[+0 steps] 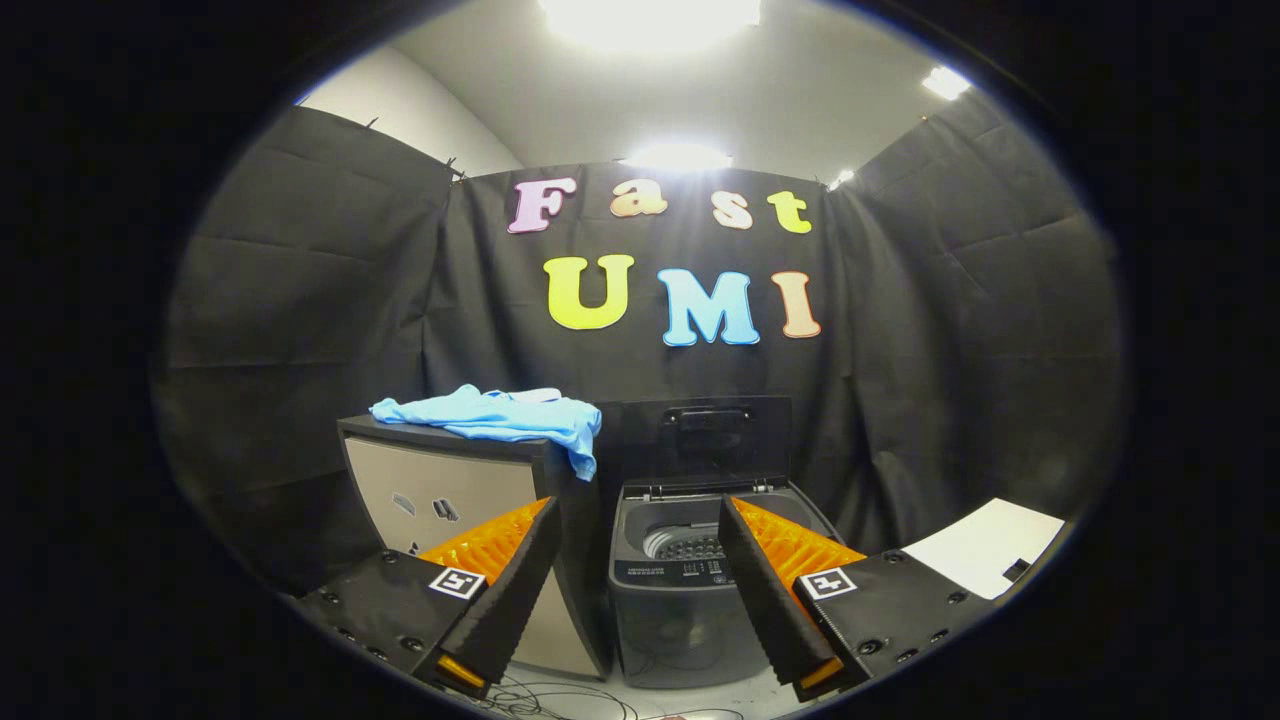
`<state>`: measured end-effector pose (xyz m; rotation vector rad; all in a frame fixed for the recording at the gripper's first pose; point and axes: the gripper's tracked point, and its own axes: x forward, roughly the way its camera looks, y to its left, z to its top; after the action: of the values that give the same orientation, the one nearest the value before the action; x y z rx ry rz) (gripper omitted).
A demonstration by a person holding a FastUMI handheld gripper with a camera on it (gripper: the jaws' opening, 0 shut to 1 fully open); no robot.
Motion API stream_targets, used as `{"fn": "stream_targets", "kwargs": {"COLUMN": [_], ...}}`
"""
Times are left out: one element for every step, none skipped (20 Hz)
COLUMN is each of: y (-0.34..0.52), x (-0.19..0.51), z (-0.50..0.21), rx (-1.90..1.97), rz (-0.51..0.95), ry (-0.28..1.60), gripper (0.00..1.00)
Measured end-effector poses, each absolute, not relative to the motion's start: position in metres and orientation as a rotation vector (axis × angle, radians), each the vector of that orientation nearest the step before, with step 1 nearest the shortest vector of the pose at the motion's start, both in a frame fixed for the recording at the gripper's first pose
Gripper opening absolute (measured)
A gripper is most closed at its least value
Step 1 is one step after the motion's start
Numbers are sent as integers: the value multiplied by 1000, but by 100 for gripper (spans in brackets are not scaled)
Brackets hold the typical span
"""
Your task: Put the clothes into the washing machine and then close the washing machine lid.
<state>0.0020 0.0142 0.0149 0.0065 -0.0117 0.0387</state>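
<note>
A light blue garment (500,415) lies crumpled on top of a low cabinet (440,495), one corner hanging over the cabinet's right edge. Right beside the cabinet stands a small grey top-loading washing machine (680,600) with its dark lid (712,432) raised upright at the back, so the drum (690,545) shows. My gripper (638,530) is open and holds nothing. It hangs well back from both; the machine's opening shows between the fingers and the garment lies beyond the left finger (505,590), higher up.
Black cloth walls close the booth behind and on both sides. A white sheet (990,555) lies on a surface to the right of the machine. Thin cables (560,700) trail on the pale floor in front of the cabinet and machine.
</note>
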Motion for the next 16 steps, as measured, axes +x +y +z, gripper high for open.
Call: {"fn": "stream_targets", "kwargs": {"y": [16,18,20,25,27,29,30,32,35,39,42,46,49,53,56,61], "x": [5,7,10,15,20,25,29,34,40,46,52,59,66,71,77,83], "z": [22,29,36,42,48,53,61,68,75,83,90,98,105,109,114,116], "rx": [5,0,-3,-4,-2,0,7,14,20,24,25,25,21,14,9,6], "rz": [46,53,64,81,95,101,108,116,124,136,151,165,176,188,200,212], "ry": [-16,-23,-28,-33,-36,-37,-40,-44,-49,-56,-62,-71,-81,-85,-89,-88], "gripper": [98,98,98,98,98,98,98,98,98,98,98,98,98,98,98,98]}}
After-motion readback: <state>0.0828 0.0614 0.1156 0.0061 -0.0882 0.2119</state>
